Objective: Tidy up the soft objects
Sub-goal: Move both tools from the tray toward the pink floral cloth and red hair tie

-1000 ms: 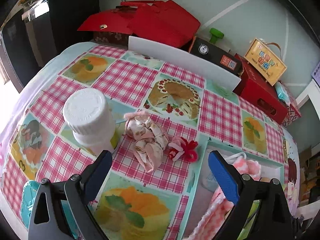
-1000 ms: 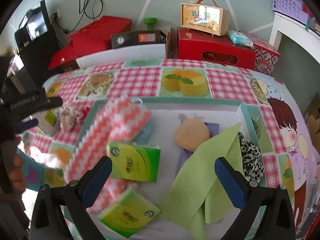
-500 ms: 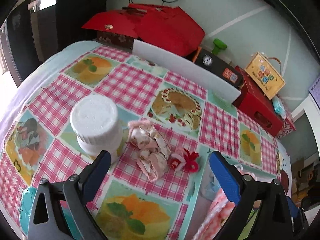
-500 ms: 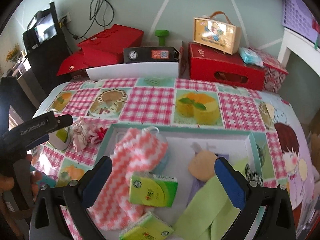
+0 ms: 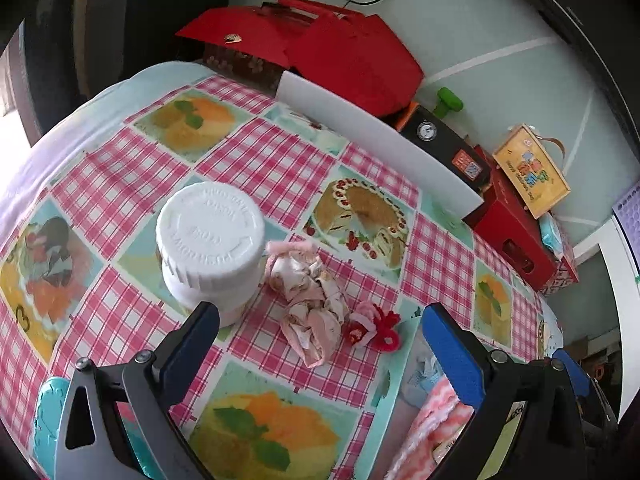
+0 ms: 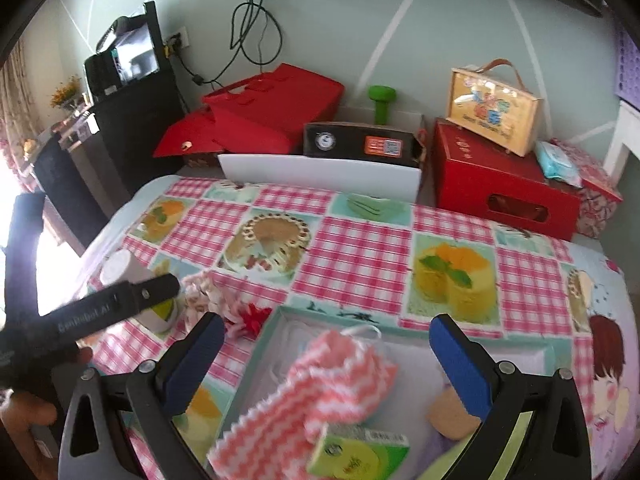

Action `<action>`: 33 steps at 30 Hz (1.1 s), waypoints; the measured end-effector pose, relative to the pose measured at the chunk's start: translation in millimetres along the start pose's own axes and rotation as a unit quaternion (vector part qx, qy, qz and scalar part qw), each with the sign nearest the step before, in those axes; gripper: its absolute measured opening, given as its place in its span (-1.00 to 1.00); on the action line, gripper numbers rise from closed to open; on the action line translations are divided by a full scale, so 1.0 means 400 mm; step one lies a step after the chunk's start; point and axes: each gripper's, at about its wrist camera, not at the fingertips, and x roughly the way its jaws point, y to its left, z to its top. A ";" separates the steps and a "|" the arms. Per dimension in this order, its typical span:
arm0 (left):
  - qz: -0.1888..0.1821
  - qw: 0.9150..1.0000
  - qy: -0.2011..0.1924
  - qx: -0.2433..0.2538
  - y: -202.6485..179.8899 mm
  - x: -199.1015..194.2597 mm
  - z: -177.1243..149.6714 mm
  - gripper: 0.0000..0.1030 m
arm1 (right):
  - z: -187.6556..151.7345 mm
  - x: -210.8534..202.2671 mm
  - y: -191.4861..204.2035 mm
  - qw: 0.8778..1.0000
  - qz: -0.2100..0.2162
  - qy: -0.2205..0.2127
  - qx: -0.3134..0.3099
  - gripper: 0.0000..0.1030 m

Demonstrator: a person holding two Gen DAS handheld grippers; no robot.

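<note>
In the left wrist view, the left gripper [image 5: 320, 344] hangs above the checked tablecloth [image 5: 256, 164] with its blue fingers spread wide and nothing between them. Straight ahead at twelve o'clock lies a crumpled pink cloth [image 5: 310, 294], flat on the table. Touching its right end, at about one o'clock, sits a small red hair tie [image 5: 378, 330]. At ten o'clock stands a white jar [image 5: 210, 240] with a ribbed lid, just beside the cloth. At four o'clock the edge of a teal tray [image 5: 400, 364] shows, with a pink striped towel [image 5: 430, 432] inside it.

In the right wrist view, the right gripper [image 6: 326, 354] is likewise released, fingers well apart, empty, hovering over the tray [image 6: 280, 312]. The pink striped towel [image 6: 332, 384] lies in the tray at six o'clock, a green tissue pack [image 6: 356, 454] partly on it. At four o'clock a round tan puff [image 6: 452, 412] rests in the tray. At ten o'clock, outside the tray, lie the red hair tie [image 6: 252, 316] and the crumpled cloth [image 6: 204, 290], with the left gripper's black finger [image 6: 116, 308] crossing before the jar [image 6: 120, 268].
</note>
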 end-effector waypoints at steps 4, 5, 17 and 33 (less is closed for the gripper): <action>0.016 1.000 0.006 -0.010 0.011 0.014 -0.001 0.96 | 0.011 0.033 0.017 0.999 0.004 0.022 -0.027 1.00; 0.016 1.000 0.008 -0.014 0.014 0.016 -0.001 0.96 | 0.014 0.047 0.025 0.999 0.008 0.033 -0.038 1.00; 0.020 0.999 0.031 -0.032 0.026 0.032 0.005 0.96 | 0.009 0.130 0.092 0.987 0.022 0.092 -0.133 1.00; 0.013 0.996 0.055 -0.070 0.053 0.075 0.008 0.63 | 0.012 0.238 0.191 0.954 0.053 0.143 -0.258 0.77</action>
